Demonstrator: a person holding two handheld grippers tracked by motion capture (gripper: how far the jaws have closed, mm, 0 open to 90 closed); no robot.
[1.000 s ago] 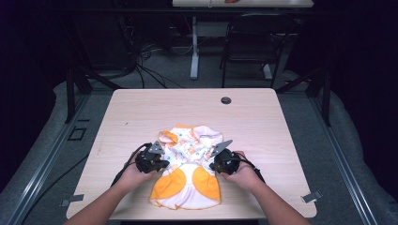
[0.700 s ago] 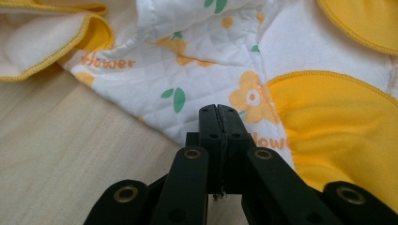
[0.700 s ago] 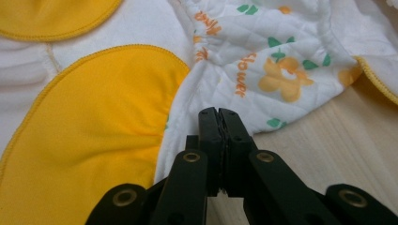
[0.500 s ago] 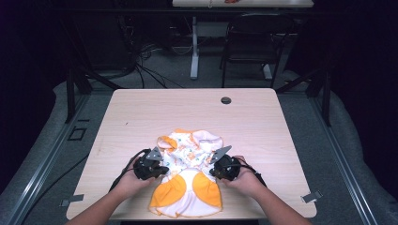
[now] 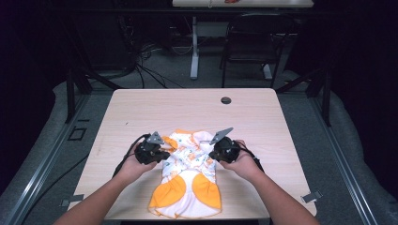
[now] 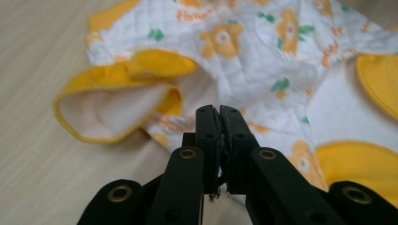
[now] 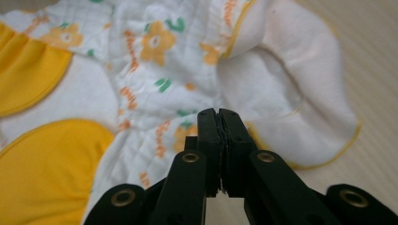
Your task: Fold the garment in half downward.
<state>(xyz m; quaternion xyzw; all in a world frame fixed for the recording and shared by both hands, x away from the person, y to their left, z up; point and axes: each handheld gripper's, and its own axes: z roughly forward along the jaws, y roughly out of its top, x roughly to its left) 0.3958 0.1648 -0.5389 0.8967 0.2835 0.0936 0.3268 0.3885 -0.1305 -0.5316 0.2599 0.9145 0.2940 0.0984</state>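
A small white baby garment (image 5: 187,173) with orange flower print and yellow patches lies flat on the wooden table (image 5: 187,108), its lower hem near the front edge. My left gripper (image 5: 165,153) hovers at the garment's left side, my right gripper (image 5: 214,152) at its right side. In the left gripper view the jaws (image 6: 218,112) stand almost together above the printed cloth (image 6: 263,61); they have just been opening a little, and no cloth shows in the thin slit. In the right gripper view the jaws (image 7: 219,115) are pressed together over the cloth (image 7: 155,79), with nothing between them.
A round cable hole (image 5: 225,100) sits near the table's far edge. Bare wood lies to the left, right and far side of the garment. Behind the table stand a dark chair (image 5: 253,42) and another table's leg (image 5: 194,51), with cables on the floor.
The garment slid toward the front edge and spread flatter. Both hands first drew back with it, then lifted and moved slightly away, up toward its upper part.
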